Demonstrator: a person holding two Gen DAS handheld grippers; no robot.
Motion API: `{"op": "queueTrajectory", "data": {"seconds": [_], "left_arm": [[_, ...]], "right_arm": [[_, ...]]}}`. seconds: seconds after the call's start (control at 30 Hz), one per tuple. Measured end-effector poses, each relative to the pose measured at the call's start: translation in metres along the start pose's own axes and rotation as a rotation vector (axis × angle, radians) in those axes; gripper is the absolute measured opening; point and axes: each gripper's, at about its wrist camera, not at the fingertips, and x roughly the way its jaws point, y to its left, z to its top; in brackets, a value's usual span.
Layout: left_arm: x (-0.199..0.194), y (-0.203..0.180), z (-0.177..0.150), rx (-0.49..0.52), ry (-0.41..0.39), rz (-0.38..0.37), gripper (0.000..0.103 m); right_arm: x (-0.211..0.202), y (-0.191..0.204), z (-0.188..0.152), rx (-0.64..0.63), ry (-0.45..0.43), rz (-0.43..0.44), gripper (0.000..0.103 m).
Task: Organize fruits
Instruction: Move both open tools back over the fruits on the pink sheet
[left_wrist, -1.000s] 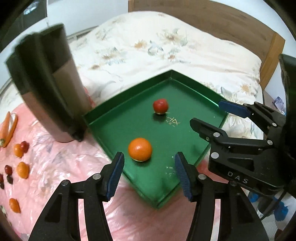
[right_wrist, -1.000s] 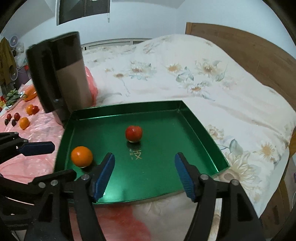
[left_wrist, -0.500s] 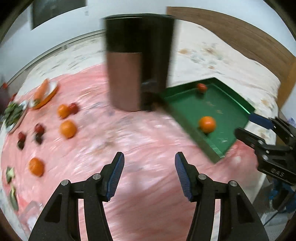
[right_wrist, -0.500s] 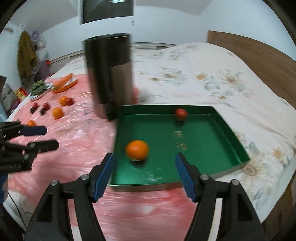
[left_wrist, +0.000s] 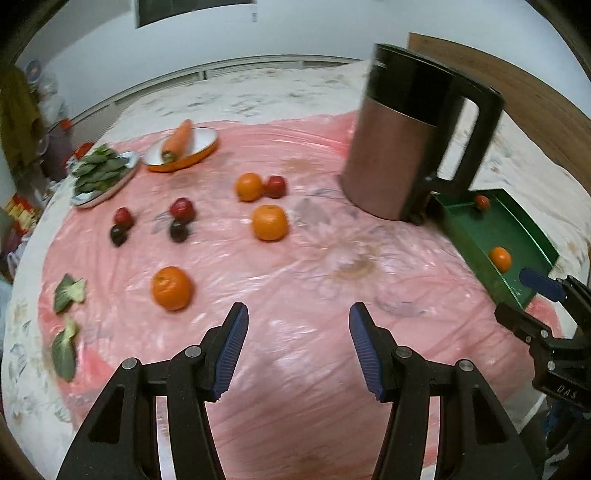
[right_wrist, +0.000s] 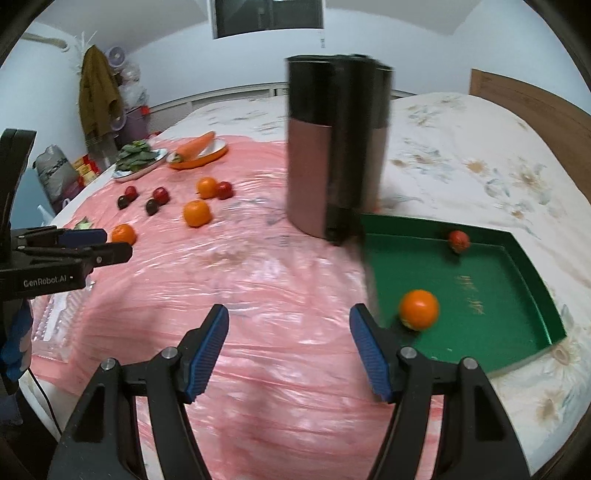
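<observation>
Fruits motion-blurred; kettle smeared, hiding green tray corner.

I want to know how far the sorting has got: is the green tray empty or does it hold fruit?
Holds fruit: the green tray has one orange and one small red fruit inside.

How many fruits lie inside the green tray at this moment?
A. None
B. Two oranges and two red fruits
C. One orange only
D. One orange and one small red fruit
D: the green tray holds one orange near its front and one small red fruit by its far wall; the other fruits lie out on the pink sheet.
</observation>
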Motion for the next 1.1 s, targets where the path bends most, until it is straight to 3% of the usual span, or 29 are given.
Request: {"op": "queueTrajectory", "data": {"seconds": [0.3, 1.1], "left_arm": [[-0.013, 0.032, -0.013, -0.008, -0.027, 0.118, 0.051], [-0.021, 0.069, -0.029, -0.062, -0.053, 0.122, 0.051]], "right_arm": [[0.016, 0.041, 0.014, -0.063, 0.008, 0.04, 0.093], [0.054, 0.09, 0.027, -0.143, 0.052, 0.079, 0.093]]}}
